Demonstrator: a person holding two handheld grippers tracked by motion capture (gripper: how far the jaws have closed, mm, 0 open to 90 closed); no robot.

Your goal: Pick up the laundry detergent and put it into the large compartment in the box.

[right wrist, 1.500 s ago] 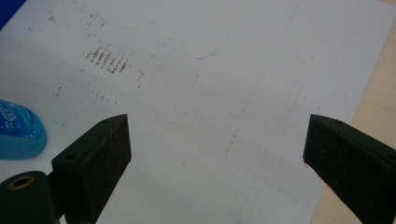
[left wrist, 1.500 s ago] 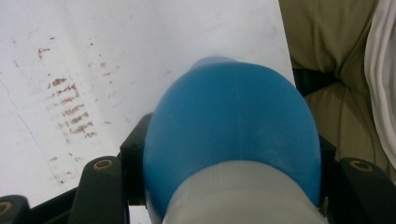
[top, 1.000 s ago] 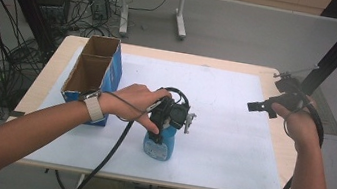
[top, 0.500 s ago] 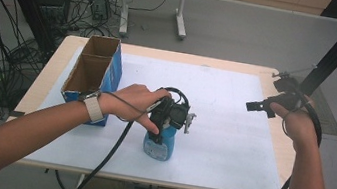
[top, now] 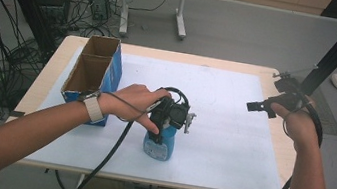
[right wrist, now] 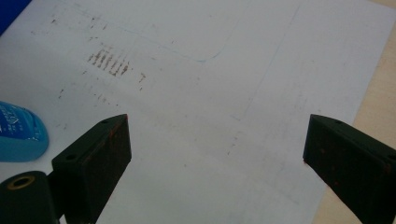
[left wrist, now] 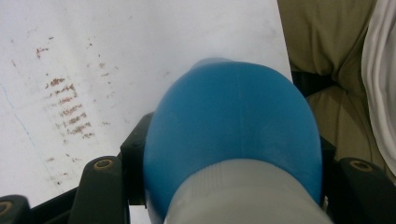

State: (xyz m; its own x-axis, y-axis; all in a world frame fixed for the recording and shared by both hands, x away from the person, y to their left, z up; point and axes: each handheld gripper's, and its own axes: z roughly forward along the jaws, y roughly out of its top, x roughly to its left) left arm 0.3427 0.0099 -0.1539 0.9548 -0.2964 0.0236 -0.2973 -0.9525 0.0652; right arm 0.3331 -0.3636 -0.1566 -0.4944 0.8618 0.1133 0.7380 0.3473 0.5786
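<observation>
Open cardboard box (top: pixel 91 70) beside blue bottle (top: pixel 159 143)

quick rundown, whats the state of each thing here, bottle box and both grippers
blue bottle: upright on the white mat, clamped near its top
left gripper: shut on the blue bottle
right gripper: open, nothing between its jaws, held over the right side of the mat
cardboard box: open at the top, standing at the left of the table; inside not visible
white mat: flat, marked with brownish smudges
</observation>
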